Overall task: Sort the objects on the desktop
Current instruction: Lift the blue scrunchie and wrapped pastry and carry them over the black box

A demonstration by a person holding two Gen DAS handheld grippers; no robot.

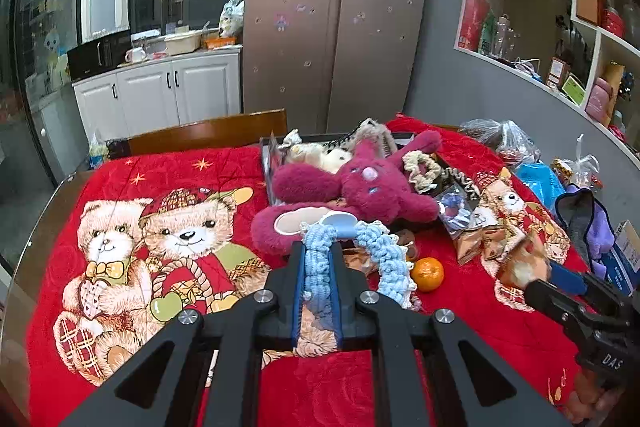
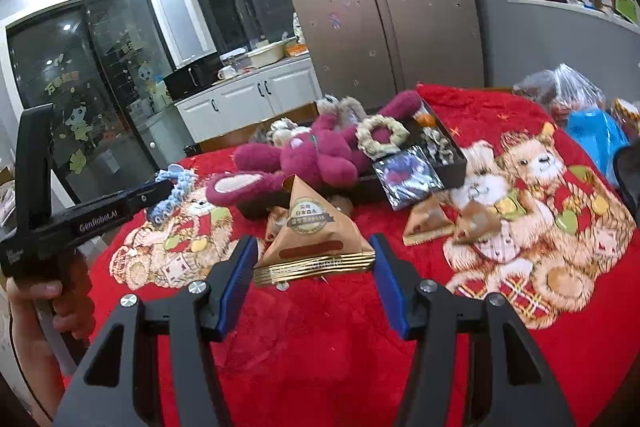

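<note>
In the left wrist view, the left gripper (image 1: 318,259) is clenched on a blue scrunchie (image 1: 320,259) above the red blanket (image 1: 192,167), just before the magenta plush rabbit (image 1: 352,191) sprawled over the black tray (image 1: 400,137) at the tabletop's far edge; an orange (image 1: 427,273) lies nearby. In the right wrist view, the right gripper (image 2: 314,259) stands released, its jaws flanking a brown pyramid packet (image 2: 314,231) near the front edge.

Plush red blanket (image 1: 320,387), crocheted scrunchie (image 1: 320,263)
</note>
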